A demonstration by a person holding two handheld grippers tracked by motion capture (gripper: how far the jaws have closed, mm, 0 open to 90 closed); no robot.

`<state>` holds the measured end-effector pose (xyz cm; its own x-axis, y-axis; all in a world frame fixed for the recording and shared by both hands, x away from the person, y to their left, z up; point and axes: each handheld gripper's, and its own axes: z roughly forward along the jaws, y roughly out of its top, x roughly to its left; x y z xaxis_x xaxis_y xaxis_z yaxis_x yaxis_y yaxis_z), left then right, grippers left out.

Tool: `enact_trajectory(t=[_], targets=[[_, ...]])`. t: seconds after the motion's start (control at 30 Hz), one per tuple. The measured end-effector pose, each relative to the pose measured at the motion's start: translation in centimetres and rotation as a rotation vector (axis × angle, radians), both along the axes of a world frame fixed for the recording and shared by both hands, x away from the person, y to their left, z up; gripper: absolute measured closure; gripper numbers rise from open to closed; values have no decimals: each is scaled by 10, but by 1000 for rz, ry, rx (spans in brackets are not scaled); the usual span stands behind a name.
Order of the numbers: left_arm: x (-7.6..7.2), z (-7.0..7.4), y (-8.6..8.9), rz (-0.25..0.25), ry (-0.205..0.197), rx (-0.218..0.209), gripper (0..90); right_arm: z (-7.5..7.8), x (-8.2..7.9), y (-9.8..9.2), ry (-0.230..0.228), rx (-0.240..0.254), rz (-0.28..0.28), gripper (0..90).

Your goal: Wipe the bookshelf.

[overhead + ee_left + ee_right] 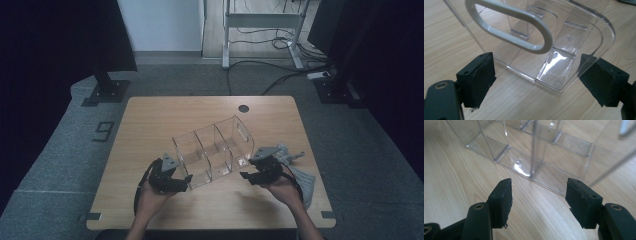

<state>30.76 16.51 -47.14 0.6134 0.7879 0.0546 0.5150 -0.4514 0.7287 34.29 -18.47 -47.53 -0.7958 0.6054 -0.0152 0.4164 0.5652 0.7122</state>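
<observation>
Centrally, clear organizer (214, 150); left gripper (186, 179) open wide at its near-left end, seemingly untouching; right gripper (245, 175) half open, empty.

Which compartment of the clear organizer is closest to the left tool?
The near-left end compartment of the clear organizer, next to the left tool. The middle and far-right compartments lie farther away, toward the table's back.

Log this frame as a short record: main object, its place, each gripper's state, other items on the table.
main object: clear plastic organizer with three compartments and a slotted handle at one end
place: middle of the wooden table, set at an angle
left gripper: open, at the organizer's near-left end, pads not pressing on it
right gripper: open, jaws short of the organizer's side
other items: grey items at the table's right edge, beside the right hand
</observation>
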Motion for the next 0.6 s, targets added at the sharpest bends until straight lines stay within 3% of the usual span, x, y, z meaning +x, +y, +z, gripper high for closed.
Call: enact_trajectory(t=[0.2, 0.37, 0.6], targets=[[6, 0, 12, 46, 6, -9, 152, 1, 1, -9, -7, 9, -22, 370], [11, 1, 28, 116, -8, -15, 204, 0, 4, -14, -4, 7, -36, 368], [10, 15, 26, 72, -66, -66, 449, 0, 5, -15, -5, 9, -43, 364]])
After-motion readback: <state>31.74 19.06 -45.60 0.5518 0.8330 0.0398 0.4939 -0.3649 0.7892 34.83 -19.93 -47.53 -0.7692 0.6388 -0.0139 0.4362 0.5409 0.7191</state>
